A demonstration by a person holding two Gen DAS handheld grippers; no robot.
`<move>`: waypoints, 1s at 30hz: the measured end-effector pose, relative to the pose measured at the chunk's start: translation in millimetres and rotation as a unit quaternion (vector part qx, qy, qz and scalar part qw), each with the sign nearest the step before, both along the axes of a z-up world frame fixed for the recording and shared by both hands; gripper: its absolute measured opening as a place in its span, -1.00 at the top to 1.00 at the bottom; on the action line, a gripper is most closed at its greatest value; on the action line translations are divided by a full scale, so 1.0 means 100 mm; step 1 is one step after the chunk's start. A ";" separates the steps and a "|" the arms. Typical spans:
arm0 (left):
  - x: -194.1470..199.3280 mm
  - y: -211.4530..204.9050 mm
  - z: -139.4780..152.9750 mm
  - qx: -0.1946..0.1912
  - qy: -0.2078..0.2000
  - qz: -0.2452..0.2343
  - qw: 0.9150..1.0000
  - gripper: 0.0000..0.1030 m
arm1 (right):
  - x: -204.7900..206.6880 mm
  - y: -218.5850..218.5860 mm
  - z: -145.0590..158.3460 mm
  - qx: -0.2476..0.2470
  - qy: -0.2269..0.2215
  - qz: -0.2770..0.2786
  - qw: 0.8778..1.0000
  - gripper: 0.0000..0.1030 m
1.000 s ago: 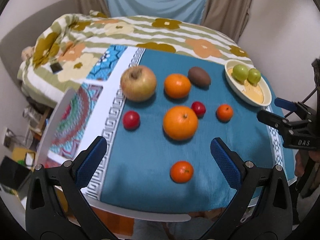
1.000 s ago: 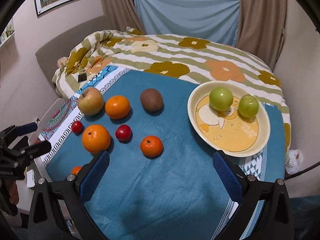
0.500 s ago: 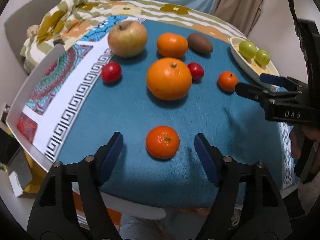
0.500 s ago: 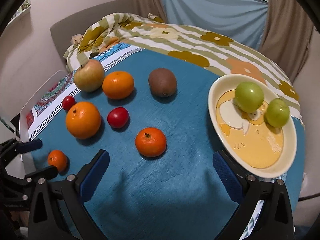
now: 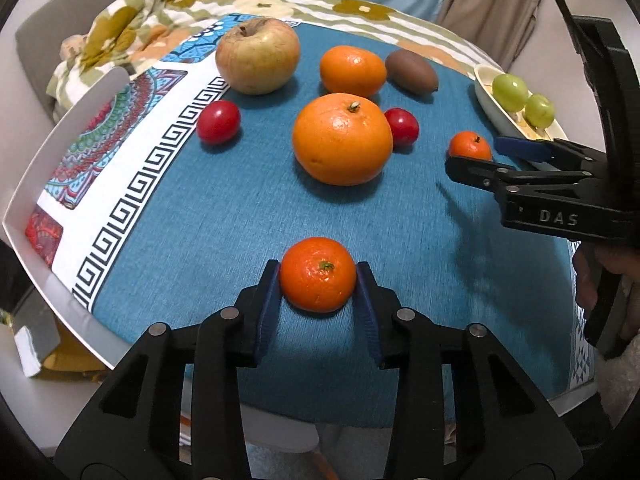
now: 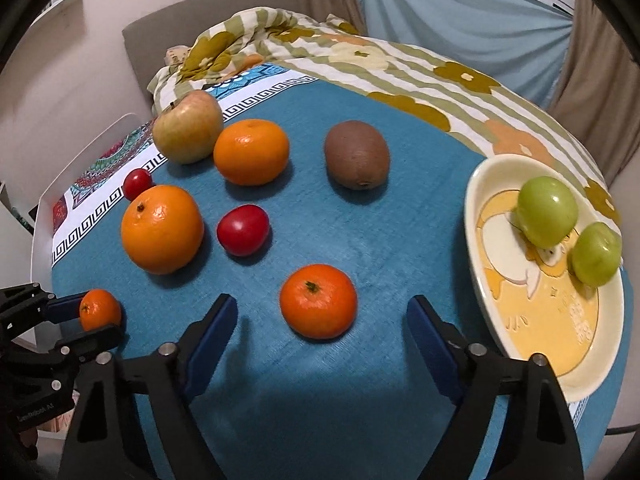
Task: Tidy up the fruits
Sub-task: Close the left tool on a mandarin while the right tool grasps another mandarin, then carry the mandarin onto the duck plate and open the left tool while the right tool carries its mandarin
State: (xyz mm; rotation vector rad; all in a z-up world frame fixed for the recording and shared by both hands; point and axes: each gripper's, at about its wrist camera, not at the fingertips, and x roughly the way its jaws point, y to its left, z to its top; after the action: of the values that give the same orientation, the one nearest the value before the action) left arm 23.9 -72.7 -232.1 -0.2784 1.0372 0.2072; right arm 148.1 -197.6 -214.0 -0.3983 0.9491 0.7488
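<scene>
The left gripper (image 5: 318,276) is clamped on a small mandarin (image 5: 318,275) near the front edge of the tabletop (image 5: 224,208), its blue pads (image 5: 269,300) pressed to the fruit on both sides. Whether the mandarin rests on the blue cloth or is lifted a little off it is hard to tell from this angle.

The right gripper (image 6: 320,328) hangs with its fingers wide apart, a second small mandarin (image 6: 318,301) lying just ahead of the gap between them, touched by neither finger.

Beyond, a large orange (image 5: 342,139) sits in the middle of the cloth with a red cherry tomato (image 5: 401,127) touching or just beside it, and another cherry tomato (image 5: 218,121) lies near the patterned border. At the far side stand an apple (image 5: 258,55), a medium orange (image 5: 353,71) and a kiwi (image 5: 411,71) in a rough row.

To the right, a cream plate (image 6: 500,332) with a yellow cartoon print holds two green fruits (image 6: 548,211), close together near its far rim. Behind the tabletop lies a bed with a flowered blanket (image 6: 400,60).
</scene>
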 end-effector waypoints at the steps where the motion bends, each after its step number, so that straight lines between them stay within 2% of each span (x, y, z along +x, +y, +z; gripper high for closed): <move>1: 0.00 0.01 0.00 0.001 0.000 0.001 1.000 0.20 | -0.01 0.02 -0.01 -0.004 -0.002 0.004 1.000 -0.41; 11: 0.01 0.15 0.03 0.006 0.000 0.021 1.000 0.20 | -0.04 0.10 -0.05 -0.013 -0.013 0.013 1.000 -0.13; 15: 0.01 0.17 0.09 0.009 -0.003 0.016 1.000 0.20 | -0.02 0.09 -0.04 -0.013 -0.013 0.007 1.000 0.30; 23: 0.01 0.19 0.37 0.019 -0.024 0.008 1.000 0.20 | -0.07 0.00 0.18 0.012 -0.015 -0.008 1.000 0.30; 30: 0.00 0.14 0.81 0.034 -0.058 -0.004 0.998 0.21 | -0.19 -0.15 0.56 0.041 -0.026 -0.026 0.998 0.30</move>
State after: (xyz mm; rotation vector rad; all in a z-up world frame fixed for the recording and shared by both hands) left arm 24.0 -58.7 -151.1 -0.2211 0.9137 0.2160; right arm 128.8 -212.2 -157.8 -0.3190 0.8736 0.7236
